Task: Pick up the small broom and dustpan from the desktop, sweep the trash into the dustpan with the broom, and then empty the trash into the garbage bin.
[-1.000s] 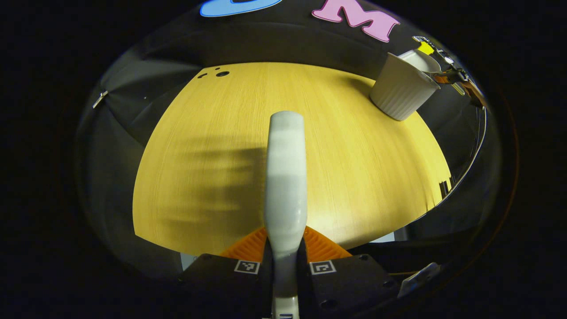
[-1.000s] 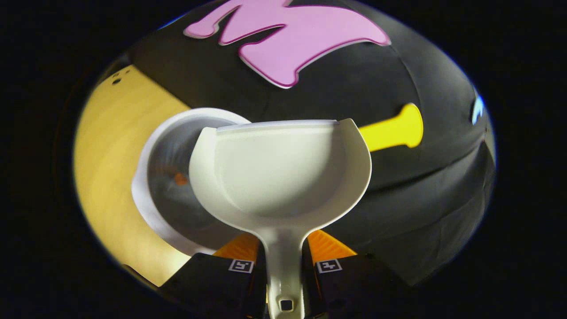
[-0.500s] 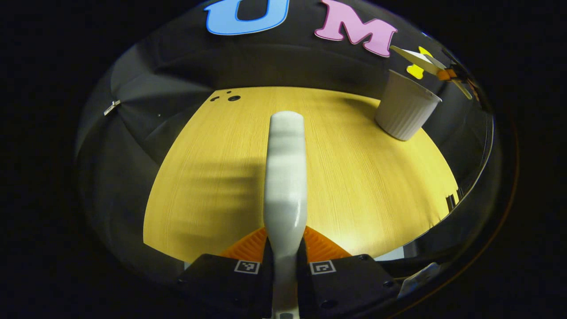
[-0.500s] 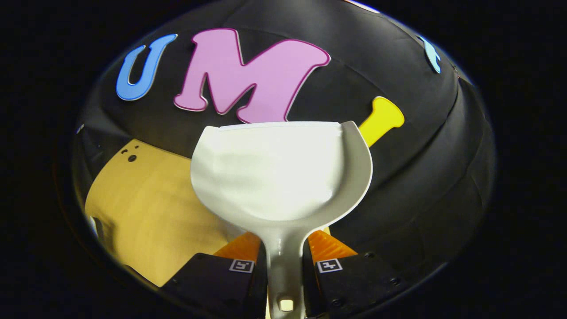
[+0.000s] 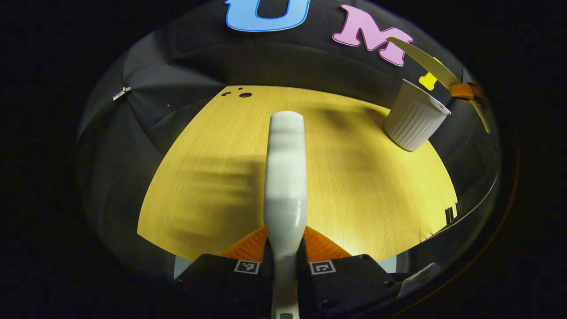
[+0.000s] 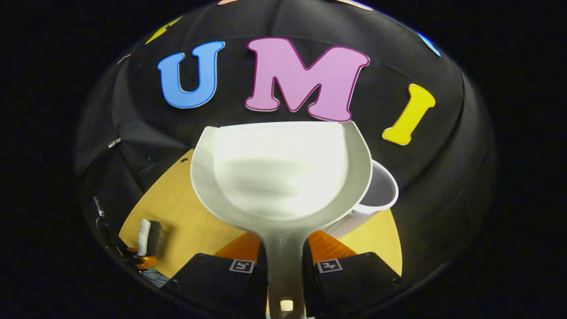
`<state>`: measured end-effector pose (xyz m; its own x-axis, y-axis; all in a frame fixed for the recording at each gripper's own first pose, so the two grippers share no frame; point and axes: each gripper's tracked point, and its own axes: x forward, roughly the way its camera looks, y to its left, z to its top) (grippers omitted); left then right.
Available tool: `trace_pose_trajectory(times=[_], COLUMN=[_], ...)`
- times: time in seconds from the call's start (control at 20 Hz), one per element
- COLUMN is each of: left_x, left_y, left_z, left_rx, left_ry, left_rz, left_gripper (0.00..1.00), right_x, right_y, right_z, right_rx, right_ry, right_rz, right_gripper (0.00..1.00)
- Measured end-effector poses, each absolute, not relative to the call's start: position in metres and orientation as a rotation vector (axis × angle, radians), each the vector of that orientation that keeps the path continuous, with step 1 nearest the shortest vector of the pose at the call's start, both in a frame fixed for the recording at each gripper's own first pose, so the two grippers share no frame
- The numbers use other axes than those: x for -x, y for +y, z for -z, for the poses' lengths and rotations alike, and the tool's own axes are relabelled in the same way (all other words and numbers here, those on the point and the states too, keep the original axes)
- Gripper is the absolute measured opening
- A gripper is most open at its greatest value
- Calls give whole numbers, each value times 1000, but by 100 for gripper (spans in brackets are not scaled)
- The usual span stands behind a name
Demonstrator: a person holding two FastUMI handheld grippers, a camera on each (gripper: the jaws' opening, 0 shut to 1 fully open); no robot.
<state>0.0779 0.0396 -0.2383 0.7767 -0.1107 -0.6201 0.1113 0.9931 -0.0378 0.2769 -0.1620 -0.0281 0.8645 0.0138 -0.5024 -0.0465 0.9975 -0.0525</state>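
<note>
My left gripper is shut on the white broom, which sticks out over the yellow desktop. My right gripper is shut on the handle of the white dustpan, held level above the desk; its scoop looks empty. The white ribbed garbage bin stands at the desk's far right; in the right gripper view the bin peeks out behind the dustpan's right side. The dustpan also hangs above and behind the bin in the left gripper view. The broom shows small at lower left of the right gripper view.
The desk's near edge and right edge drop off into dark. Small black holes mark the far left corner of the desktop. The black cloth wall closes in behind the bin.
The dustpan has swung back from its tipped pose over the bin to level, and the bin now sits behind its right side. The broom barely moved.
</note>
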Motion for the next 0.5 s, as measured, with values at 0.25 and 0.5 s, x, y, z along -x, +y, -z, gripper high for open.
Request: trace_pose_trajectory(times=[0.25,0.5], left_x=[-87,-99], left_y=[41,37], left_z=[249,261], left_rx=[14,29], left_ry=[696,735], left_rz=[121,105], left_gripper=[27,27], right_x=[-268,-232], right_y=[-157,-132], right_z=[72,140], right_rx=[51,8], right_ry=[643,767], right_rz=[-95,-137], right_gripper=[40,36])
